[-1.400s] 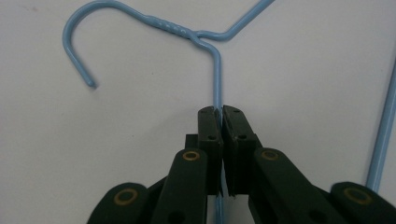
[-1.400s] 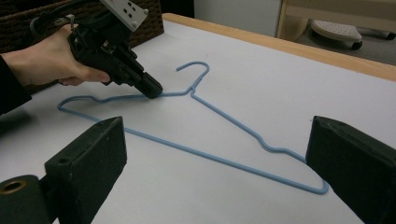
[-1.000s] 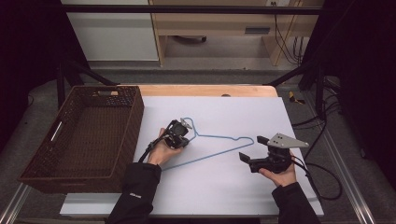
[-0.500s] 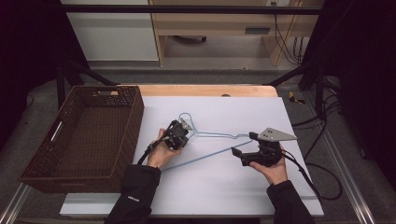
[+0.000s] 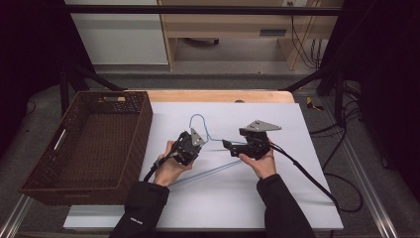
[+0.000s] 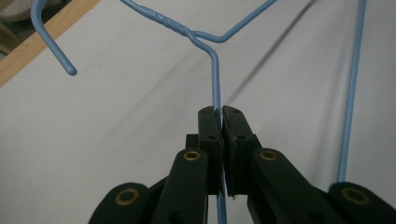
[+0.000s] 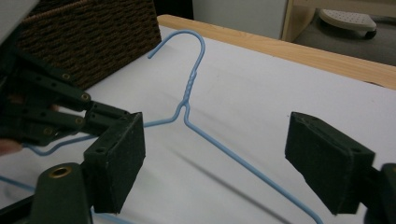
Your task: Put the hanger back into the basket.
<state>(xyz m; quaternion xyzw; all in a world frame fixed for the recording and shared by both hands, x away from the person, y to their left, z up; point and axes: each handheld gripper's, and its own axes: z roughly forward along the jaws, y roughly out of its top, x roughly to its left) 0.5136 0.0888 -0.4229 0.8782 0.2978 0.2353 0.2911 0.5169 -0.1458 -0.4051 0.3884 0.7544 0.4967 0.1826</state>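
Status: blue wire hanger [image 5: 208, 144] sits near the middle of the white table top [image 5: 307, 198], partly raised on the side the left gripper holds. Left gripper [image 5: 189, 145] is clamped on one shoulder wire just below the twisted neck [image 6: 173, 25]; in the left gripper view the wire runs straight between the closed pads. Right gripper [image 5: 229, 146] faces the hanger from 3 o'clock; its jaws have just been closing but stand wide apart, the other shoulder wire passing between them untouched [image 7: 233, 161]. Judgement: first grasp done, second grasp pending; any transfer of the hanger not begun. Containers: one brown wicker basket [image 5: 29, 186] at 9 o'clock of the hanger, on the table's left edge. Its inside looks empty.
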